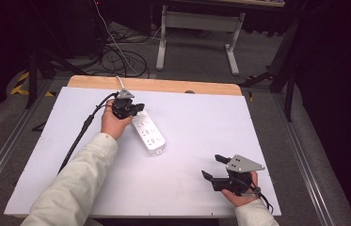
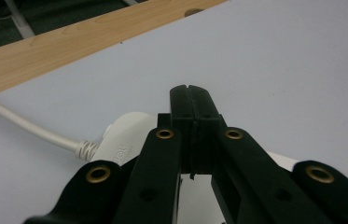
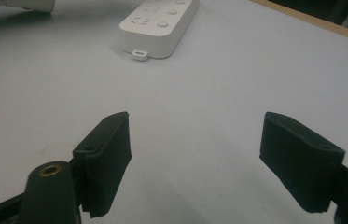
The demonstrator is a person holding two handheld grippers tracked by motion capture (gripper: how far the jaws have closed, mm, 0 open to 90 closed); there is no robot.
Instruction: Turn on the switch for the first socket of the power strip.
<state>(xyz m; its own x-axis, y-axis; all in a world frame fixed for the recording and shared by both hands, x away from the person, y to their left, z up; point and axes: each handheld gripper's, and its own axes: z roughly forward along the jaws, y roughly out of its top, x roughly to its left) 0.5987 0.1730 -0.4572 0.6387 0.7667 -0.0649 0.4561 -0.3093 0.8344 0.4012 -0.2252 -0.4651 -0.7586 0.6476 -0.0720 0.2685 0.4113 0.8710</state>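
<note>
Pressing looks like the step in hand: the left gripper (image 1: pixel 138 109), jaws pinched fully together with nothing between them, sits over the far end of the white power strip (image 1: pixel 150 134), left of centre in the high view. In the left gripper view the closed tips (image 2: pixel 191 100) point past the strip's rounded end (image 2: pixel 127 130), where its pale cord (image 2: pixel 27 125) leaves toward the upper left; the strip lies just under and behind the tips, and contact cannot be told from these frames. Judgement: closed tips suit poking a switch or nudging the strip, so the next move calls for a small, steady push downward without skidding off the casing. The right gripper (image 1: pixel 211 167), jaws spread wide and empty, rests at the lower right of the white table (image 1: pixel 201 122), well apart from the strip; in the right gripper view the strip (image 3: pixel 160 23) lies at the upper middle.
</note>
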